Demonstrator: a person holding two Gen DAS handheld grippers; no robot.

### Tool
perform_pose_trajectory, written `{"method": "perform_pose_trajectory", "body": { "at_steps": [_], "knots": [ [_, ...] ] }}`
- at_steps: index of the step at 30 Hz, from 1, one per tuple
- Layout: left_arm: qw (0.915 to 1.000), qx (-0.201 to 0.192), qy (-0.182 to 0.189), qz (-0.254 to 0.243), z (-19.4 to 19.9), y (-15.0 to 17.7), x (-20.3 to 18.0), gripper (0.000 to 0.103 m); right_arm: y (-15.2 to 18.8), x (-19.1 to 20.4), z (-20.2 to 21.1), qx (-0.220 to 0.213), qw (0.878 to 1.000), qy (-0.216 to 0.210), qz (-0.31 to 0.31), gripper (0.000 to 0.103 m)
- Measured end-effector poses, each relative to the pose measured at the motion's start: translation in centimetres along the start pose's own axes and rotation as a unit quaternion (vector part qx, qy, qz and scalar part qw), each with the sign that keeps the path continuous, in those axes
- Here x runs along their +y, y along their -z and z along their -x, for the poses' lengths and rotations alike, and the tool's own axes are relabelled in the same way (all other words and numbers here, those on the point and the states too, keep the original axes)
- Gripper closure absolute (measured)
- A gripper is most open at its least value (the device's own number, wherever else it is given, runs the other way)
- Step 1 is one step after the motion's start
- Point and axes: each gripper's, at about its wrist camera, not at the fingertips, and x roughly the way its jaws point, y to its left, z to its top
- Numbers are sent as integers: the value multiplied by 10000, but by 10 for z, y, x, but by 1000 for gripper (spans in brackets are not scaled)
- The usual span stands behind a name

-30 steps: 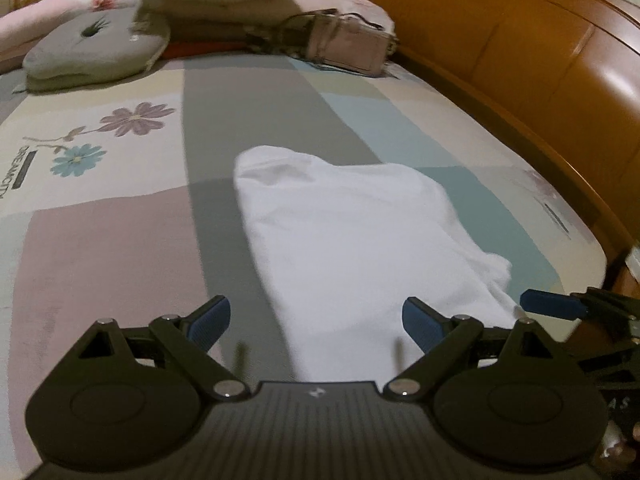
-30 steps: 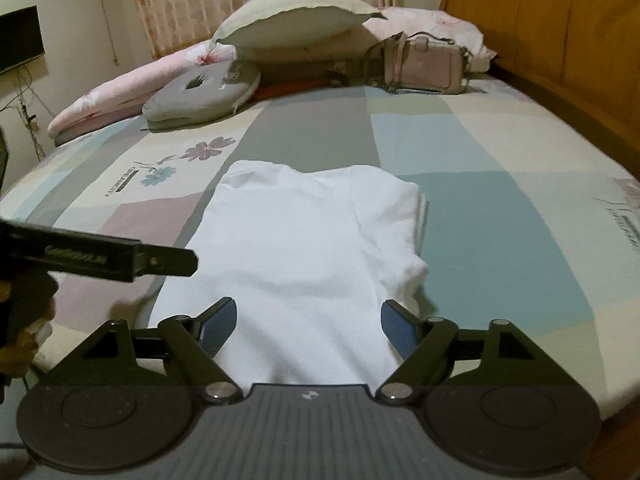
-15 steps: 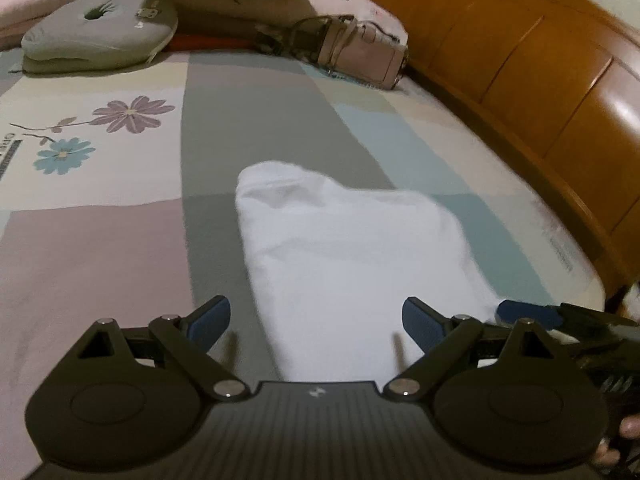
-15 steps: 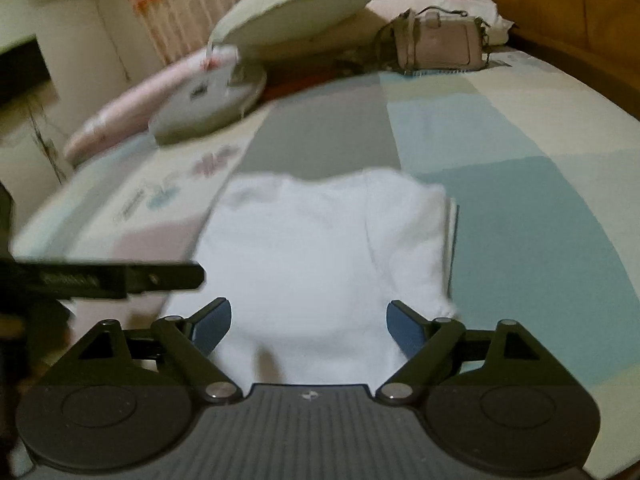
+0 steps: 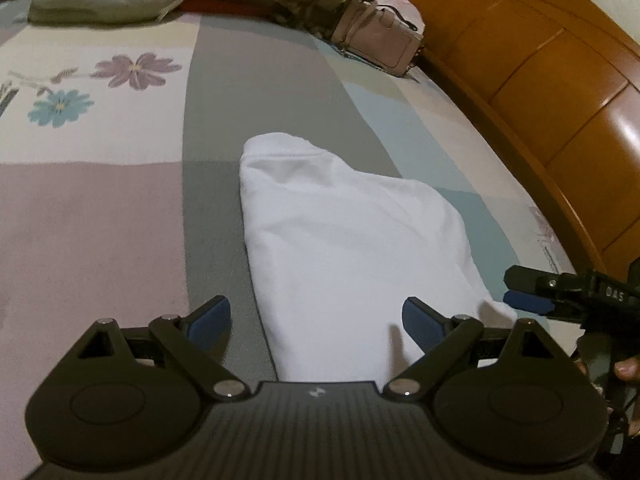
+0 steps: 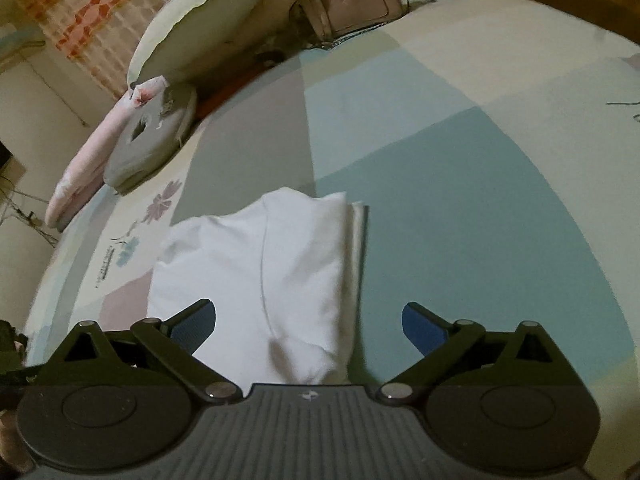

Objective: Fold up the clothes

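One white shirt (image 5: 352, 248), folded, flat on the patchwork bed (image 5: 100, 208). Two grippers. Left gripper (image 5: 316, 320) wide open, holding nothing, low over the near end of the shirt. Right gripper (image 6: 308, 322) wide open too, empty, over the shirt's near right corner. One pink handbag (image 5: 376, 40) and several pillows (image 6: 204, 28) far back. Wooden bed frame (image 5: 540, 80) alongside.

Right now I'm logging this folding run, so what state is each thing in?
white garment: partly folded, lying flat on the bed, ungripped.
left tool: open, empty, over the garment's near end.
right tool: open, empty, straddling the garment's right edge.
handbag: lying by the pillows.
bedsheet: spread flat.
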Motion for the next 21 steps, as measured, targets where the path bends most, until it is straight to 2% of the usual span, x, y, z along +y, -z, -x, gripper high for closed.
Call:
{"method": "perform_pose_trajectory", "body": {
  "at_steps": [5,8,12,18,21],
  "knots": [
    [9995,60,-286,-126,-6,0,-3,10,-1,13,-3,-96,9986,255,462,0],
    [9994,30,-277,-219,-1,1,-3,10,-5,25,-7,-187,9961,346,796,0],
    [9983,-78,-487,-297,7,-4,-2,10,-6,45,-8,-253,9936,14,1098,0],
    [9967,-217,-705,-331,21,-9,3,10,-2,69,-22,-55,9893,-616,1320,0],
    [9963,-216,-768,-332,24,-10,4,10,1,70,-34,124,9896,-622,1290,0]
  ]
}}
